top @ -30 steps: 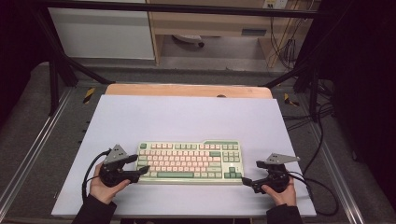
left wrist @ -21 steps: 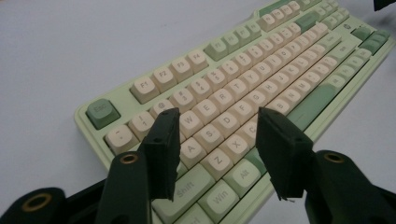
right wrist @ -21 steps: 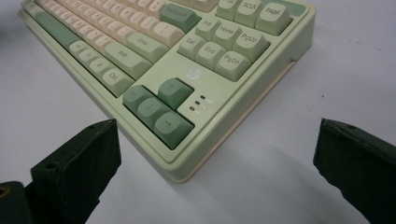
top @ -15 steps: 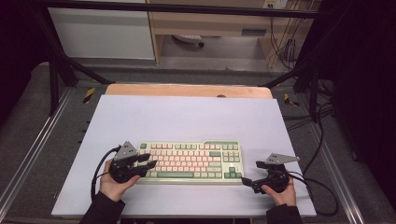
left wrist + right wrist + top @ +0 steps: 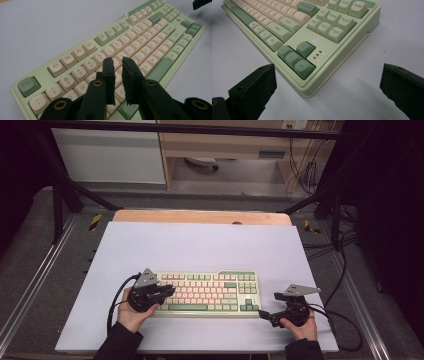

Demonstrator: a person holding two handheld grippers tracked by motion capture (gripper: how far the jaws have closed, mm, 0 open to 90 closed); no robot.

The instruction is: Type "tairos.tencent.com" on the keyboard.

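A pale green keyboard [image 5: 210,292] with cream and green keys lies on the white table near the front edge. My left gripper [image 5: 169,292] hovers over the keyboard's left end [image 5: 75,57], above the number and letter rows. Its jaws have just been closing and now stand almost together, a thin gap left and nothing between them [image 5: 117,62]. My right gripper [image 5: 263,314] rests at the keyboard's front right corner [image 5: 307,85], by the arrow keys. It is wide open [image 5: 328,67] and touches nothing.
The white table top [image 5: 200,245] stretches far behind the keyboard, with a wooden strip [image 5: 200,216] along its back edge. Black cables [image 5: 340,320] trail off the right side, and metal frame rails [image 5: 30,285] run along the left.
My left gripper slid right from beside the keyboard to above its left end, and its jaws narrowed from wide apart to nearly together. The right gripper stayed put.
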